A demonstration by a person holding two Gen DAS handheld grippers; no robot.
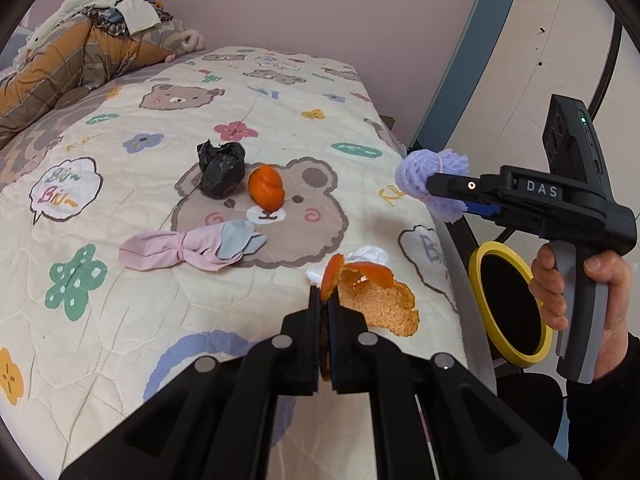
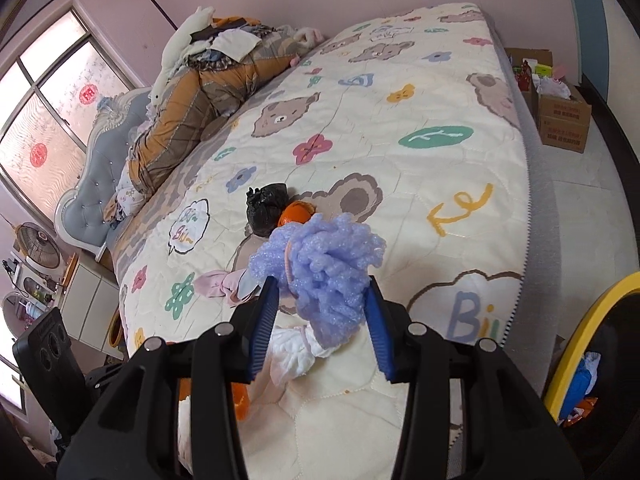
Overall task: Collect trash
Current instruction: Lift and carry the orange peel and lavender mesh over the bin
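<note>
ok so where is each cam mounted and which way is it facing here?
Left wrist: on the left gripper, facing across the bed toward the wall; jaws shut on orange peel; the right gripper and right hand show.
Right wrist: on the right gripper, looking up the bed toward the headboard; jaws hold purple foam netting.
Shared: black bag, orange fruit, pink cloth, yellow-rimmed bin.
</note>
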